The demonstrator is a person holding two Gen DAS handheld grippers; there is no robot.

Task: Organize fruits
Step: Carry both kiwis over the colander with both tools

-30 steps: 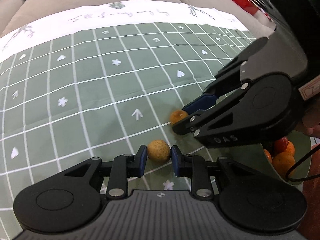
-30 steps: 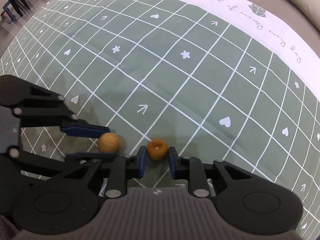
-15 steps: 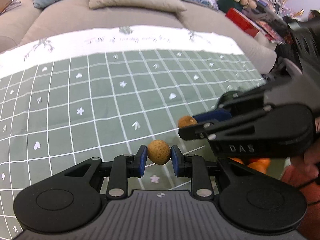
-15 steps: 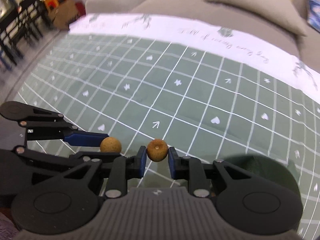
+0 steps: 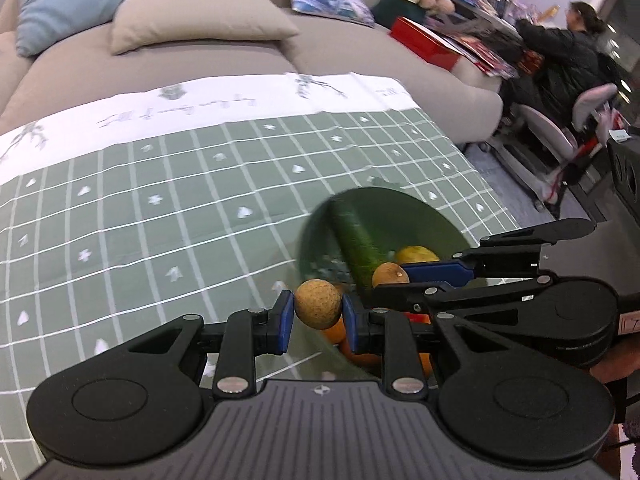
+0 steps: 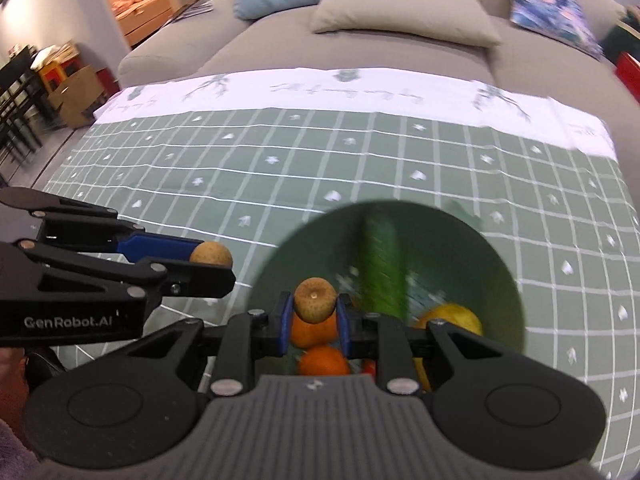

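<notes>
Holding one small brown fruit (image 5: 318, 305) tight in my left hand-held gripper (image 5: 316, 322) and another brown fruit (image 6: 315, 300) in my right hand-held gripper (image 6: 313, 322), I should go over the green bowl (image 6: 508, 280), go low, then let go softly.
</notes>
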